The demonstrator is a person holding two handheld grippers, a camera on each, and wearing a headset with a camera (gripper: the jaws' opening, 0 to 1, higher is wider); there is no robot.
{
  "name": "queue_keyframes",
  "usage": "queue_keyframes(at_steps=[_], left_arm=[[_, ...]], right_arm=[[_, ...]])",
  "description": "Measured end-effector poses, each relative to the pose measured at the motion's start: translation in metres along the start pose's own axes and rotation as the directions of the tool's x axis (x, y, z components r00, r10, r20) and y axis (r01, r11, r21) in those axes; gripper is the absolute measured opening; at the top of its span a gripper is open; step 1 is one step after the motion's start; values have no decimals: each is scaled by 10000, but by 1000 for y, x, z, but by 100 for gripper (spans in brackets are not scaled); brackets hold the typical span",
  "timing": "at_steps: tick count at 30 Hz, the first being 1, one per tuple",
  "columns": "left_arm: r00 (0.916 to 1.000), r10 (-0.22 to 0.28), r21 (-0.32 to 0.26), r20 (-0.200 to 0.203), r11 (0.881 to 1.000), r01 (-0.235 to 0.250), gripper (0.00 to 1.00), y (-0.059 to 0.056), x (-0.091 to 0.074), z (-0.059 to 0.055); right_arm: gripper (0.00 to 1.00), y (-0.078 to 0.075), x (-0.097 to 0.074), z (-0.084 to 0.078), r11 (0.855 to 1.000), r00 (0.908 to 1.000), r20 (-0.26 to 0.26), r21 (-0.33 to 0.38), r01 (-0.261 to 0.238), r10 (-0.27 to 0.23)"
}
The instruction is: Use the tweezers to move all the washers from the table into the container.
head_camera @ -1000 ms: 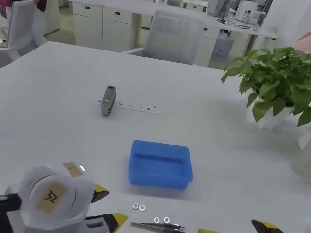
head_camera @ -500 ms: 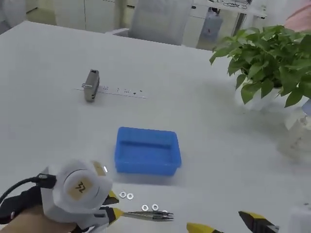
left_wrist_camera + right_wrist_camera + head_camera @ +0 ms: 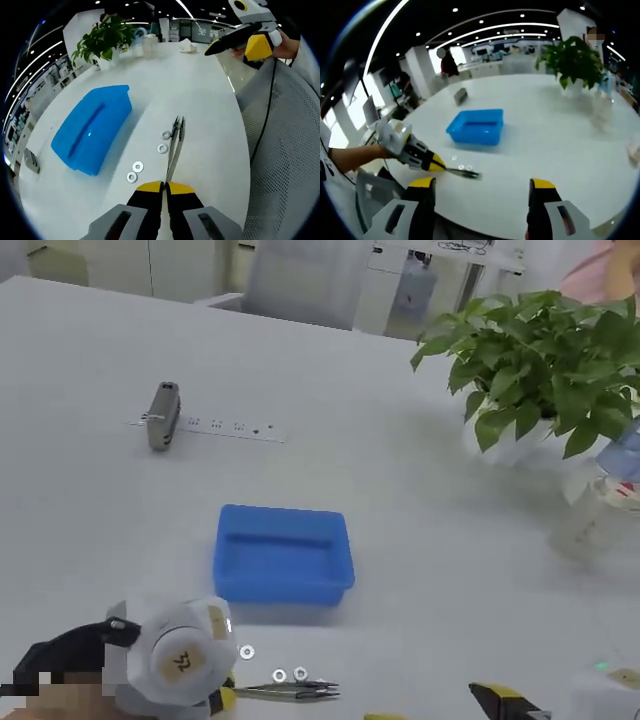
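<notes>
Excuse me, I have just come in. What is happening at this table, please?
A person is working at a white table with one gripper in each hand. The left gripper has its jaws shut on a pair of tweezers, whose tips lie close to four small washers on the table, beside a blue container. No washer seems to be inside the container yet. The right gripper hovers off to the side, jaws open, holding nothing.
</notes>
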State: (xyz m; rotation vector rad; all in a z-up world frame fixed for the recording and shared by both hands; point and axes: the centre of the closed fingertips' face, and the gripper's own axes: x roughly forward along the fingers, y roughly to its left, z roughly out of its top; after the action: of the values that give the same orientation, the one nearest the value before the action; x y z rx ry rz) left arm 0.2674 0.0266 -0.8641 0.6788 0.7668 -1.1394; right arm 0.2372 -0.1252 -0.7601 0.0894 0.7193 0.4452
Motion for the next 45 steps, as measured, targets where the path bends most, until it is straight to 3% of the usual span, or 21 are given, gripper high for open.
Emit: queue_keyframes(at_steps=[1, 6, 10, 13, 16, 21, 23, 29, 32, 34, 36, 37, 38, 39, 40, 41, 43, 44, 45], left_arm=[[9996, -145, 101, 225, 9998, 142, 0, -2, 1, 4], [9982, -255, 673, 547, 9975, 218, 0, -7, -5, 12], [9926, -262, 278, 1186, 9993, 230, 0, -12, -15, 25], [9901, -114, 146, 1400, 9998, 95, 0, -16, -24, 31], [9802, 49, -278, 1979, 9996, 6, 0, -22, -38, 46], [9658, 217, -478, 2585, 9988, -97, 0, -28, -58, 66], [9563, 303, -538, 2908, 9984, -153, 0, -30, -66, 76], [9407, 453, -589, 3363, 9979, -271, 0, -31, -79, 90], [9382, 346, -407, 3443, 9989, -218, 0, -34, -85, 93], [9367, 170, -112, 3498, 9998, -140, 0, -39, -92, 97], [9359, -104, 243, 3520, 9997, 20, 0, -44, -100, 101], [9381, -242, 410, 3456, 9991, 107, 0, -47, -104, 102], [9391, -271, 465, 3427, 9988, 119, 0, -48, -106, 102], [9403, -385, 711, 3383, 9974, 152, 0, -51, -110, 104], [9402, -423, 823, 3379, 9965, 153, 0, -52, -113, 105], [9406, -502, 1007, 3358, 9948, 172, 0, -54, -118, 108], [9416, -628, 1271, 3309, 9917, 214, 0, -57, -126, 111], [9420, -714, 1369, 3278, 9902, 274, 0, -59, -129, 113], [9424, -796, 1461, 3248, 9887, 331, 0, -60, -131, 114]], right_arm=[[74, 0, 0, 0, 10000, 10000, 5, -17, 0, 0], [74, 1, -1, 0, 10000, 10000, 50, -43, -18, 19], [73, 4, 0, 0, 9997, 9999, 31, -201, -100, 100], [70, 9, 1, 1, 9983, 9996, -34, -507, -278, 277], [69, 12, 0, 3, 9974, 9995, 39, -640, -324, 327], [67, 19, -2, 5, 9961, 9986, 136, -721, -502, 513], [66, 21, -4, 6, 9950, 9980, 180, -800, -591, 608], [56, 36, -1, 6, 9838, 9913, 46, -1237, -1297, 1313], [47, 52, 2, 7, 9564, 9797, -344, -2128, -2002, 1975], [37, 71, 5, 8, 9232, 9645, -694, -2795, -2639, 2547], [31, 86, 9, 10, 8848, 9509, -971, -3487, -3091, 2940], [29, 93, 13, 8, 8564, 9435, -1305, -3962, -3312, 3045], [28, 95, 14, 7, 8444, 9414, -1415, -4163, -3372, 3062], [28, 100, 18, 5, 8115, 9355, -1711, -4655, -3533, 3091], [27, 102, 20, 3, 7946, 9311, -1874, -4854, -3647, 3129], [26, 108, 21, 0, 7622, 9191, -2193, -5137, -3939, 3272], [24, 116, 22, -2, 7250, 9047, -2470, -5411, -4260, 3472], [23, 120, 21, -2, 6996, 8950, -2638, -5584, -4458, 3597], [21, 122, 21, -2, 6954, 8921, -2679, -5590, -4516, 3639]])
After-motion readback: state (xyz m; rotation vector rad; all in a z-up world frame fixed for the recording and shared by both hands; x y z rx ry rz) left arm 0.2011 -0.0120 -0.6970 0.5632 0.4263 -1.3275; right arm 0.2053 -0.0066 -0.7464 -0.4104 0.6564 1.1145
